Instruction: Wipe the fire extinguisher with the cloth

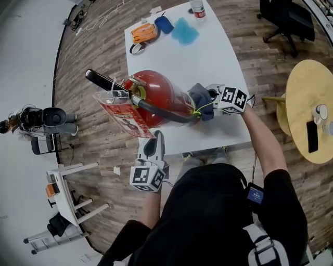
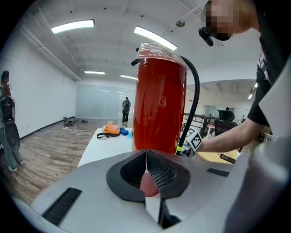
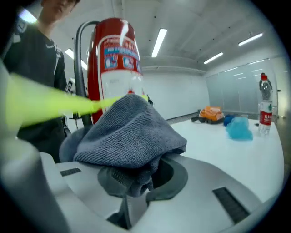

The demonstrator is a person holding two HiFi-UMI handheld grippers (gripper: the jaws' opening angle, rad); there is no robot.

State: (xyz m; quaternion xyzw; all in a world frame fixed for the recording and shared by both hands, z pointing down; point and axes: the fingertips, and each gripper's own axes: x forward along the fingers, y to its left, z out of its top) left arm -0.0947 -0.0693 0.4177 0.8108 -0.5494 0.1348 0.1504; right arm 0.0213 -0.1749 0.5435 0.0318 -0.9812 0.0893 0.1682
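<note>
Right gripper (image 3: 141, 178): jaws clamped on a bunched grey cloth (image 3: 129, 132), folds spilling over the tops of both jaws. Cloth pressed against the lower end of the red fire extinguisher (image 1: 156, 96), right beside a yellow-green cord (image 1: 204, 107) looped there.

Left gripper (image 2: 146, 157): jaws closed pad to pad, nothing held between them, tips right at the red cylinder on the side facing the person — contact itself hard to judge.

Extinguisher upright in both gripper views, on the white table (image 1: 208, 47) near its front edge, between the 2 grippers. Black hose (image 1: 161, 110) curving down the body from the valve, black handle sticking out at the top, and a red-and-white tag in a clear sleeve (image 1: 125, 117) hanging beside it.

Farther back on the same table: an orange item (image 1: 144, 32), a light-blue wad (image 1: 184, 31) and 1 plastic bottle (image 1: 197, 9), all well apart from the extinguisher. Off to the right, a round wooden table (image 1: 307, 88).
</note>
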